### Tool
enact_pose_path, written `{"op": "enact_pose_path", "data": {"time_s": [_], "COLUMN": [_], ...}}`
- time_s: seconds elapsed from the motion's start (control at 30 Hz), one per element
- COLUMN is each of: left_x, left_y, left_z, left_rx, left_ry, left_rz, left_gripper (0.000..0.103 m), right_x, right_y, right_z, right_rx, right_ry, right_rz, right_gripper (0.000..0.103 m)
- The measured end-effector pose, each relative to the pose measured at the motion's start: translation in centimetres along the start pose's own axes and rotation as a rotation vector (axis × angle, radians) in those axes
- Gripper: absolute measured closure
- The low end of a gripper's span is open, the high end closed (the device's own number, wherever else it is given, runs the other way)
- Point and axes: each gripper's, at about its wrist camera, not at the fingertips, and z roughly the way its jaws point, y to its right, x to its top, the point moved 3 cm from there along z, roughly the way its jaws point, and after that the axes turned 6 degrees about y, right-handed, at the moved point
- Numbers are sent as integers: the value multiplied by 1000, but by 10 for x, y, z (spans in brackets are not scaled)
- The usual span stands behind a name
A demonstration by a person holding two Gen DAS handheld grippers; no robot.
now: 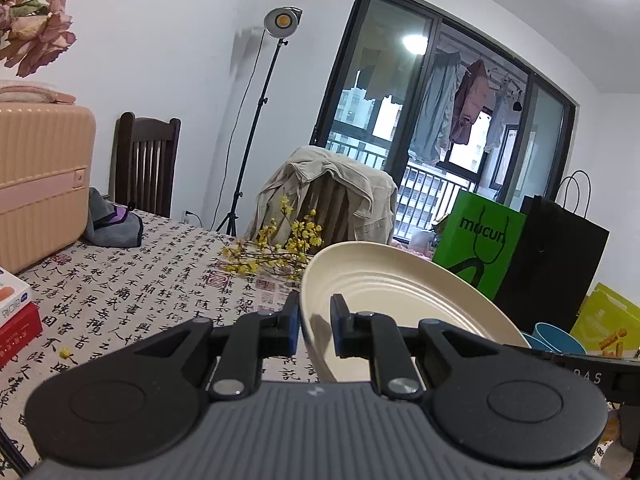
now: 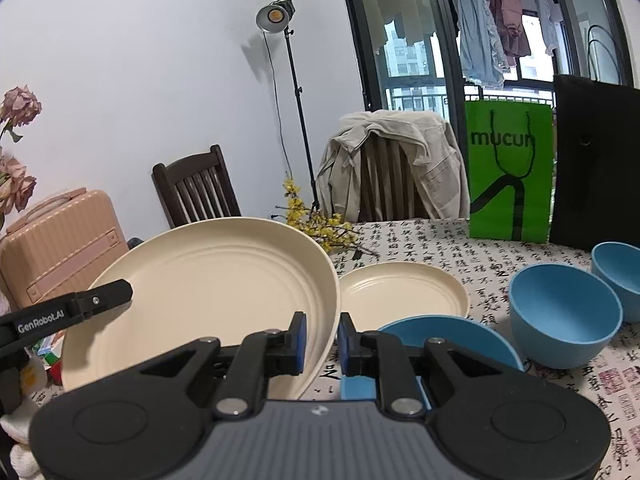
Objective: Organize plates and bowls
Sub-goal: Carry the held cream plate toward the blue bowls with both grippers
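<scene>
A large cream plate is held tilted above the table between both grippers. My left gripper is shut on its left rim, one pad inside the plate and one outside. In the right wrist view, my right gripper is shut on the right rim of the same plate, and the left gripper's finger shows at the opposite rim. A smaller cream plate lies on the tablecloth behind. Three blue bowls stand to the right: one just under my right fingers, another beside it, a third farther back.
A green paper bag and a black bag stand at the table's far right. A yellow flower sprig lies mid-table. A pink suitcase, a grey pouch and boxes sit on the left. Chairs and a light stand are behind.
</scene>
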Motion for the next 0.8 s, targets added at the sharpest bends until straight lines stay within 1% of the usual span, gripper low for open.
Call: {"op": "enact_pose_path", "data": {"time_s": [0.47,0.8], "left_x": [-6,-12], "left_y": [22,40], "left_z": [3,1], "left_rx": [-28,-67], "left_ry": [-9,-14], "left_rz": [0,10], "left_gripper": [87,87], "right_x": [3,-1], "right_y": [19,38], "right_z": [-26,-42], "right_rx": [-21,-42], "right_ry": [48,68], "right_rz": [9,32], "right_gripper": [87,87]}}
